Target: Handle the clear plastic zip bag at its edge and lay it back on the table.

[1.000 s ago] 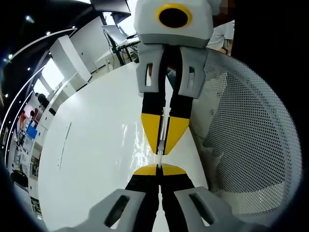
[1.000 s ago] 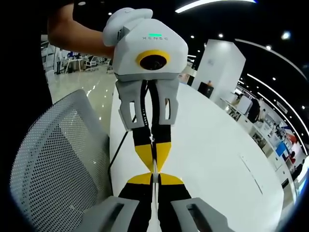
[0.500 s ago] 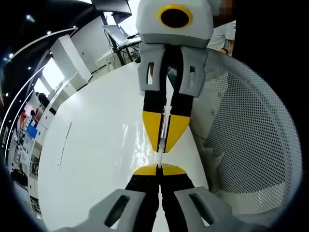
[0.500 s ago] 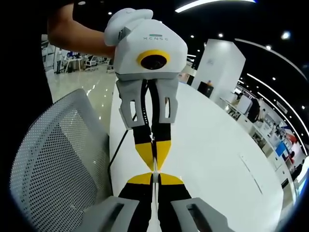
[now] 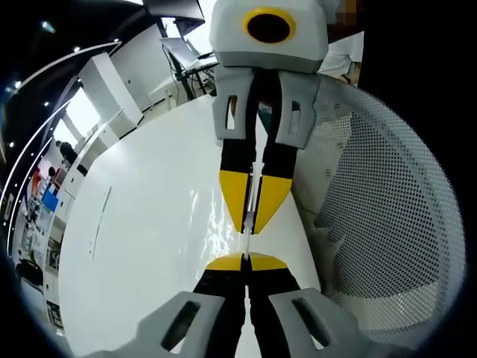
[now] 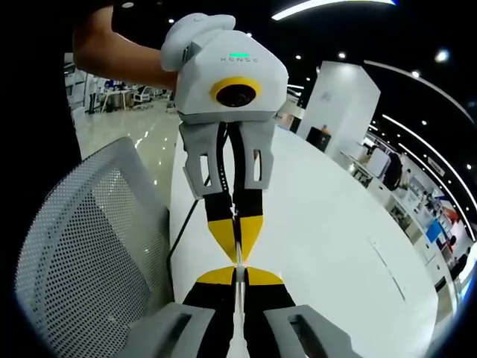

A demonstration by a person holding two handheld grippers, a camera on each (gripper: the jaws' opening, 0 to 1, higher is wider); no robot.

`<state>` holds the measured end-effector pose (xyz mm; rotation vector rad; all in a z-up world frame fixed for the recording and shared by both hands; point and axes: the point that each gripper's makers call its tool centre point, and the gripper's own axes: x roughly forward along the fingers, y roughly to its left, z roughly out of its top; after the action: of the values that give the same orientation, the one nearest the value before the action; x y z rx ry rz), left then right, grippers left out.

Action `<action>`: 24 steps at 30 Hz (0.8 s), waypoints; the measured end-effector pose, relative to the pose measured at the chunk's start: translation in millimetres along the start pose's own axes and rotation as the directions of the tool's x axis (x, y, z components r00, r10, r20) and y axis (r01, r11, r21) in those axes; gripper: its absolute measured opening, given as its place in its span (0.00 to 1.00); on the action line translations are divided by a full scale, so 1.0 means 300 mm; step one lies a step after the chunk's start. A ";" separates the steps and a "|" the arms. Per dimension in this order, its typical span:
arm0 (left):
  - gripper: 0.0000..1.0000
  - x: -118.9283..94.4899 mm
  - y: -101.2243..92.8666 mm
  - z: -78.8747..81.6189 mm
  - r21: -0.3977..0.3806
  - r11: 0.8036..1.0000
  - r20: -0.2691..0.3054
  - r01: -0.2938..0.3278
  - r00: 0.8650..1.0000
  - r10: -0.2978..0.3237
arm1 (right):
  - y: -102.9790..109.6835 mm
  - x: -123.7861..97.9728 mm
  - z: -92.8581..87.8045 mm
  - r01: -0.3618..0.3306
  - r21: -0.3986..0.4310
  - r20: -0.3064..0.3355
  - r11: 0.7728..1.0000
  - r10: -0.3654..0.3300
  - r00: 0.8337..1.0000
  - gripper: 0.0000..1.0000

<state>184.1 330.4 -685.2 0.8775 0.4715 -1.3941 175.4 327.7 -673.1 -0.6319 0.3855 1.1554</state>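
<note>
Here, two handheld grippers face each other tip to tip above a long white table [image 5: 141,246], each with two jaws tipped in yellow. In the left gripper view, the left gripper [image 5: 245,258] rises from the bottom with its two jaws pressed together on the thin edge of a clear plastic zip bag [image 5: 249,224]. The bag is seen edge-on as a pale strip running between the two sets of jaws, held in the air above the near edge of the table, with a glossy rippled patch just beside it on the tabletop. The right gripper [image 5: 250,230] reaches down from the top of that view, its two jaws also pinched shut on the same bag edge. In the right gripper view the arrangement is mirrored: the right gripper [image 6: 238,270] comes up from the bottom, closed on the bag [image 6: 238,252], and the left gripper [image 6: 237,257] hangs from above, gripped by a person's hand [image 6: 195,28] with a bare forearm behind it. One white mesh chair back [image 5: 387,224] stands beside the table, and it also shows in the right gripper view [image 6: 82,253]. A dark cable [image 6: 181,227] hangs down between the table edge and the chair. Beyond lies a large hall with white pillars and ceiling lights.
</note>
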 end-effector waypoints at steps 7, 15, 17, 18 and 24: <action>0.00 -0.001 0.001 0.000 0.000 1.000 0.003 0.001 1.000 -0.001 | -0.002 -0.002 -0.002 0.005 0.003 -0.002 1.000 -0.005 1.000 0.00; 0.00 0.001 -0.001 0.001 0.004 1.000 0.005 0.009 1.000 -0.009 | -0.001 -0.006 -0.005 0.009 0.008 -0.006 1.000 -0.009 1.000 0.00; 0.00 0.001 -0.001 0.002 0.005 1.000 0.007 0.009 1.000 -0.009 | -0.001 -0.007 -0.005 0.011 0.010 -0.006 1.000 -0.011 1.000 0.00; 0.00 0.001 -0.001 0.002 0.005 1.000 0.007 0.009 1.000 -0.009 | 0.000 -0.008 -0.006 0.012 0.011 -0.007 1.000 -0.012 1.000 0.00; 0.00 0.001 0.002 0.002 0.008 1.000 0.007 0.008 1.000 -0.008 | -0.003 -0.010 -0.008 0.013 0.012 -0.009 1.000 -0.013 1.000 0.00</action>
<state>184.5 329.9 -685.0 0.8776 0.4653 -1.4066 175.3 323.8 -672.8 -0.6290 0.3951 1.1371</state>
